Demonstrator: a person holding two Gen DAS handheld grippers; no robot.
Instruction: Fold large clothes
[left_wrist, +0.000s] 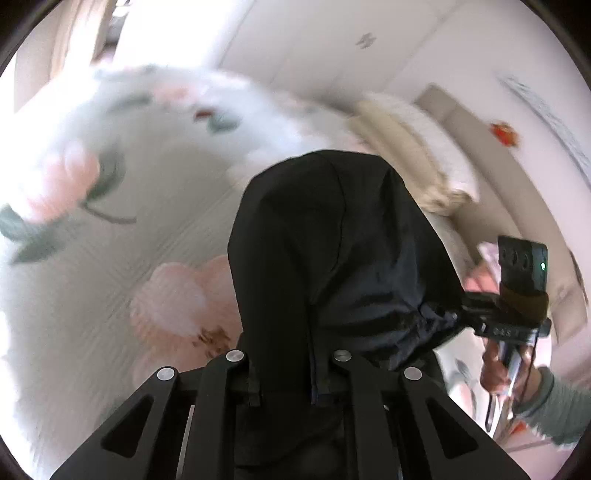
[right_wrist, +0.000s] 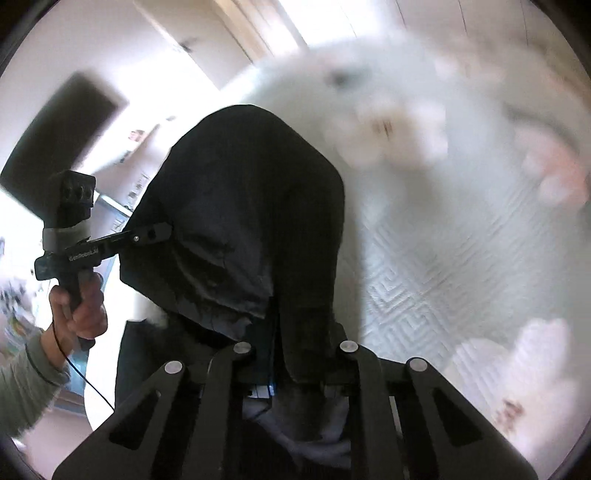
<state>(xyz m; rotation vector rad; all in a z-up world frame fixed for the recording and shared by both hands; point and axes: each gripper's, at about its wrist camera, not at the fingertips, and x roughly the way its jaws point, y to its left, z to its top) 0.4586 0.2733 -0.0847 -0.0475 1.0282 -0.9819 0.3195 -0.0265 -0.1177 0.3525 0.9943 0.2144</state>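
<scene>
Black garment (left_wrist: 332, 240) pinched by left gripper (left_wrist: 284, 391), right gripper (right_wrist: 295, 384)

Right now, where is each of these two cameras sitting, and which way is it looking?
Left wrist: on the left gripper, looking down its fingers at the black garment over the floral bedspread; the right gripper and hand show.
Right wrist: on the right gripper, facing likewise; the left gripper and hand show.
Shared: garment, bedspread, and each sees the other gripper.

Blurred floral bedspread (left_wrist: 110, 258), apparently quilted
</scene>
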